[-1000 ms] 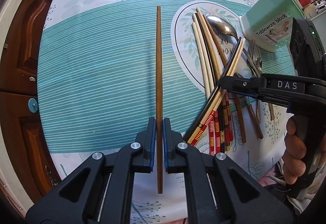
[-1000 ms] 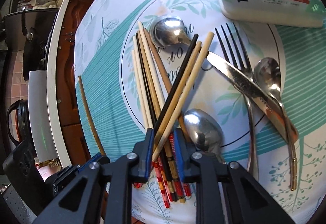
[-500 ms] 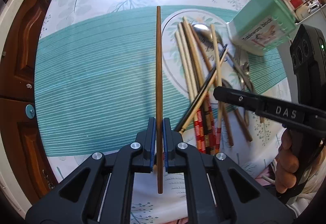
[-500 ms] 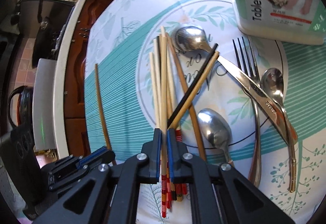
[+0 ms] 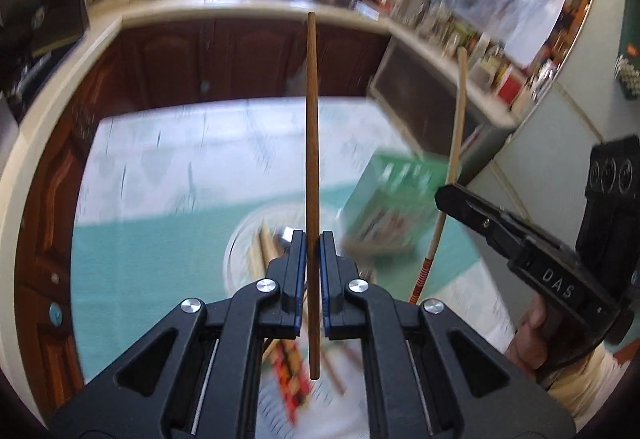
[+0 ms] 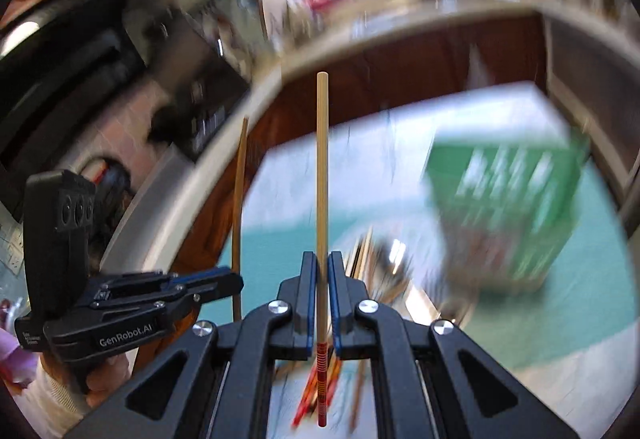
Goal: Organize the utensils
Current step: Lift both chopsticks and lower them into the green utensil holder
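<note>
Carrying each chopstick clear of the bench, the left hand-held gripper [image 5: 313, 247] clamps the brown chopstick [image 5: 312, 143] and the right hand-held gripper [image 6: 321, 267] the pale chopstick [image 6: 322, 175], so steady, level travel toward the green holder [image 6: 508, 207] at far right would prevent slipping.

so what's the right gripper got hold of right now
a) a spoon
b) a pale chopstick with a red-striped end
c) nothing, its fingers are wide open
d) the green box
b: in the right wrist view the right gripper is shut on a pale chopstick with a red-striped end, lifted clear of the table; the green box stands apart behind it.
</note>
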### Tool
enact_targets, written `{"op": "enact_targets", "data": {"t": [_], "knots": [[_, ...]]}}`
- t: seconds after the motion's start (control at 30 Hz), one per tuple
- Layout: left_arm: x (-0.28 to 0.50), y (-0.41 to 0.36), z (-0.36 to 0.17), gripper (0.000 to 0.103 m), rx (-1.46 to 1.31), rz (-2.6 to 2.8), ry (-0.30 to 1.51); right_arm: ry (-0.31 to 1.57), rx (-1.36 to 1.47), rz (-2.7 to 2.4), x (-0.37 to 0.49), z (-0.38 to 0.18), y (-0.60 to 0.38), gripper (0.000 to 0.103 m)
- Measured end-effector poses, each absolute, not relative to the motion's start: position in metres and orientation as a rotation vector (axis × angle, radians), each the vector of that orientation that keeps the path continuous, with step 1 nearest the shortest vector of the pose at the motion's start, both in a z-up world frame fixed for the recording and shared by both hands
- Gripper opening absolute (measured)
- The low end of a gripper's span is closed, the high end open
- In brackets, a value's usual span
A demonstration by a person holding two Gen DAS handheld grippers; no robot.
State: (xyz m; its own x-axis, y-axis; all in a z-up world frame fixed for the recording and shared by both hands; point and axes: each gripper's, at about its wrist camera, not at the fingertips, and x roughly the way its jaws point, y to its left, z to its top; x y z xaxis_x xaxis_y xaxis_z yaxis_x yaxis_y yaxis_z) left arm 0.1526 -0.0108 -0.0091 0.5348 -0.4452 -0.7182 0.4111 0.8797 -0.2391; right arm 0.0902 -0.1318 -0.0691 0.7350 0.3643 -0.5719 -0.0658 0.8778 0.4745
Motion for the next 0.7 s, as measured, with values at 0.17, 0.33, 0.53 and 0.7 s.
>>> {"op": "enact_targets", "data": {"t": [0.17,0.33,0.53,0.7], "knots": [[0.168,-0.051,0.032,0.004,-0.117,-0.509,0.700,0.469,0.387,0.118,0.083,-0.022,-0.171,0.006],[0.182,-0.090,0.050,0.004,-0.176,-0.497,0.568,0.292,0.390,0.027,0.080,-0.002,-0.204,0.006],[0.204,-0.136,0.031,0.004,-0.181,-0.481,0.517,0.169,0.339,-0.046,0.090,-0.013,-0.225,0.006],[0.226,-0.155,-0.013,0.004,-0.173,-0.467,0.534,0.165,0.291,-0.036,0.104,-0.034,-0.224,0.006]]}}
